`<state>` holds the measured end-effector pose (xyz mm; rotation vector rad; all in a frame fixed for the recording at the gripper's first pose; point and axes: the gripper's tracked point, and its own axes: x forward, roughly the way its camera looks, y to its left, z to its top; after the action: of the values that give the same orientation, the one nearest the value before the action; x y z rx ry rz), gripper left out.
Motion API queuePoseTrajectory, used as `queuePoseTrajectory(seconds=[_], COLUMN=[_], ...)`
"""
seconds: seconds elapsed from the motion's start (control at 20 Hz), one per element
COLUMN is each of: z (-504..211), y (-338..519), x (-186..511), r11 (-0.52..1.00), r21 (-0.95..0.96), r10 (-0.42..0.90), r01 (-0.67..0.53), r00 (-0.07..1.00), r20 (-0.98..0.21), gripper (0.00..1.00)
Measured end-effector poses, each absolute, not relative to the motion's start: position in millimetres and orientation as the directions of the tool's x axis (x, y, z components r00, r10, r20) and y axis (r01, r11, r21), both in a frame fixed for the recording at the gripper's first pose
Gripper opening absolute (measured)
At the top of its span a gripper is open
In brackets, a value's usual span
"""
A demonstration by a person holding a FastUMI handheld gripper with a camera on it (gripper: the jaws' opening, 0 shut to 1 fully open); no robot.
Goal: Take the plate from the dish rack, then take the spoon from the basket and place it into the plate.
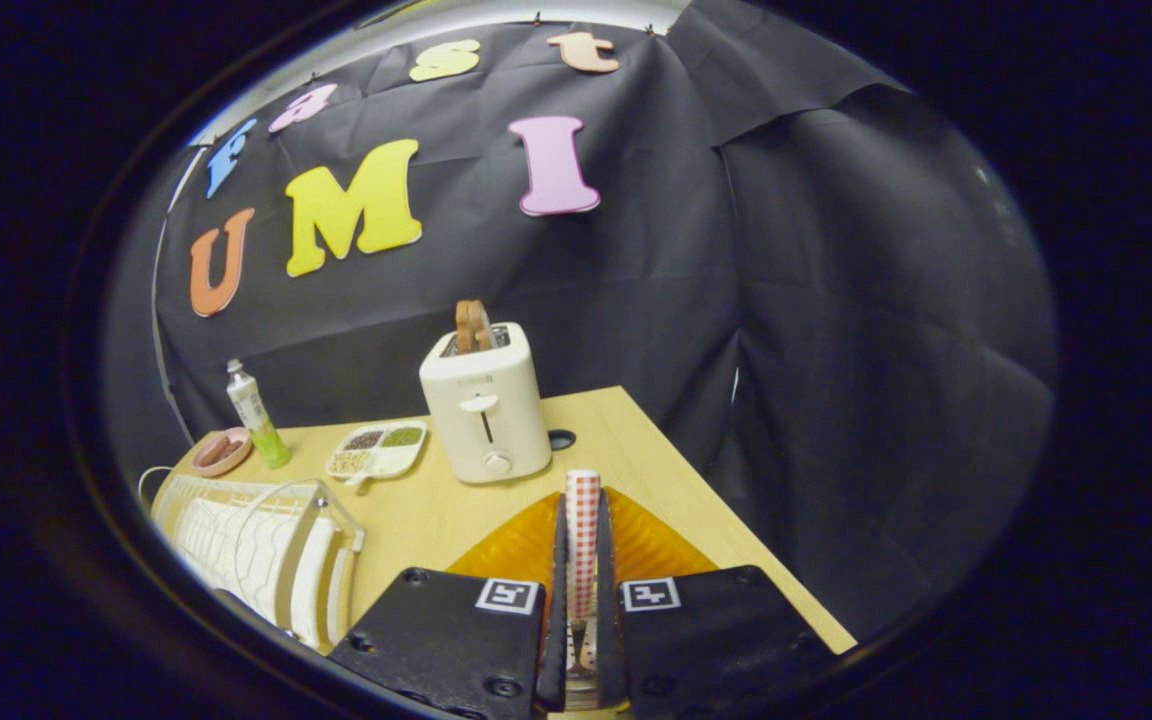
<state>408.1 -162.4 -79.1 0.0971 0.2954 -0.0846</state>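
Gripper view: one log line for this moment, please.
gripper: shut on spoon | spoon: checked handle up between fingers | plate: amber, on table beneath fingers | toaster: beyond

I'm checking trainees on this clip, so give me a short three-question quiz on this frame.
1. True or false: the gripper is shut on the red-checked spoon handle.
2. What lies under the held spoon? A) orange ribbed plate B) pink bowl C) white toaster
3. Fill in: the white dish rack stands on the light wooden ____.

Key: 1 true, both fingers press the handle; 2 A; 3 table.
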Motion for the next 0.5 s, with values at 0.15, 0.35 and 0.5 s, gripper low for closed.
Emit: queuePoseTrajectory(seconds=[0.15,0.35,0.5], z=[-32.4,18.5,51.9], y=[-158.6,-134.0,-104.5], x=[386.5,343.6,305.6], r11=[0.989,0.988,0.991], r21=[0.081,0.116,0.119], r10=[-0.107,-0.097,-0.066], r01=[0.122,0.106,0.068], r00=[0.980,0.992,0.998], r20=[-0.169,-0.083,-0.021], gripper=[0.17,0.17,0.17])
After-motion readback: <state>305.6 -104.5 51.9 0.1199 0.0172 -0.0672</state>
